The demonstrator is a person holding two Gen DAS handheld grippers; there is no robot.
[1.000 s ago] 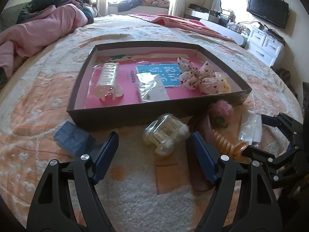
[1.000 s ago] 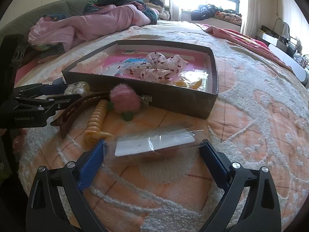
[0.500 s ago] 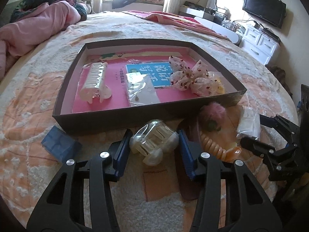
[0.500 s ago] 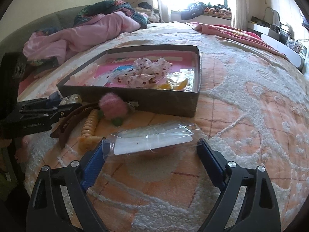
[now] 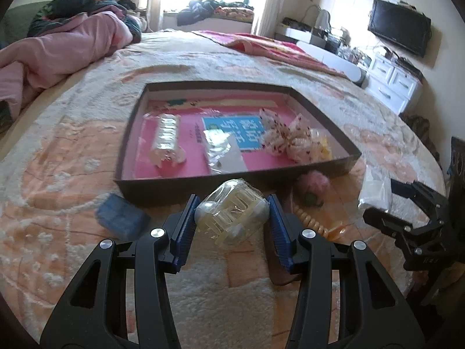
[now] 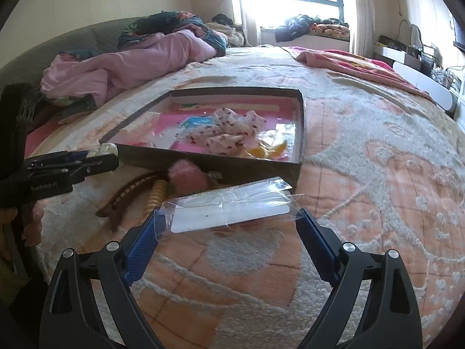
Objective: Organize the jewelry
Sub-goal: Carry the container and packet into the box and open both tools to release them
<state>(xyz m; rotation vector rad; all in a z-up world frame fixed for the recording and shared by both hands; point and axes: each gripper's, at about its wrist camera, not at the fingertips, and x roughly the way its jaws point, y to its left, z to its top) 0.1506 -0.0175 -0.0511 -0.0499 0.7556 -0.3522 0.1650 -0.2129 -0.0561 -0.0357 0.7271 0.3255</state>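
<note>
My left gripper is shut on a bagged clear hair claw and holds it just above the bedspread, in front of the dark tray. My right gripper is shut on a clear plastic packet with a white card, lifted off the bed; it also shows in the left wrist view. The tray, with a pink floor, holds a white claw clip, a small packet, a spotted bow scrunchie and a yellow piece.
On the bedspread by the tray lie a pink pompom clip, an orange spiral tie, a brown hair claw and a blue box. A pink blanket is heaped at far left. White drawers stand right.
My left gripper closed on the bagged clear claw and lifted it. My right gripper closed on the packet and raised it off the bed toward the tray.
</note>
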